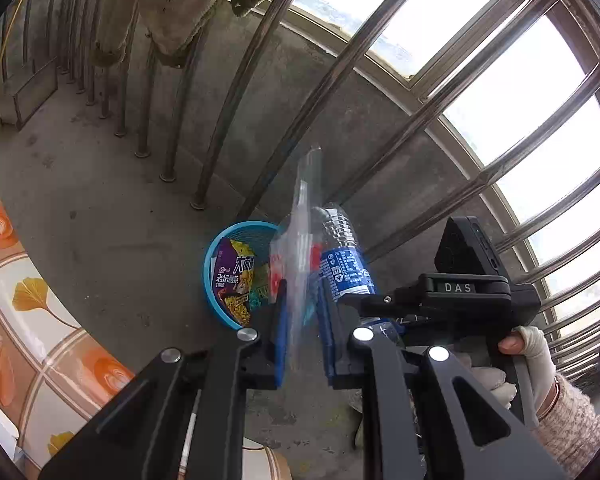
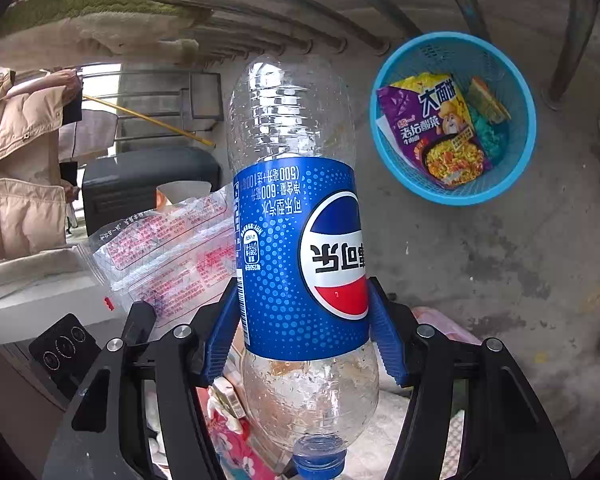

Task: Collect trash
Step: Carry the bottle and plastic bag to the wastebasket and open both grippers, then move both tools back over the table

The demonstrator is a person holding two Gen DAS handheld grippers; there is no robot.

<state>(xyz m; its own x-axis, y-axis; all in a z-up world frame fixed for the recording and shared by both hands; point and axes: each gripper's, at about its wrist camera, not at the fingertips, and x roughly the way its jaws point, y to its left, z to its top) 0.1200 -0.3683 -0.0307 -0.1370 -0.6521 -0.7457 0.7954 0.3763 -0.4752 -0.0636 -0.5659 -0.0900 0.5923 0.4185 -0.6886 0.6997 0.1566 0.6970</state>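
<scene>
Plastic bottle (image 2: 300,240), empty and light, sits clamped at its label between my right gripper (image 2: 300,320) fingers. My left gripper (image 1: 302,320) pinches a limp clear wrapper (image 1: 300,248) between its pads.

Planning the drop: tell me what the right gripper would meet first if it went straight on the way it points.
Probably bare concrete floor. The right gripper, shut on the bottle, points left of the blue basket, which sits up and to the right in its view. Depth is unclear, so the bottle's far end would touch first.
</scene>
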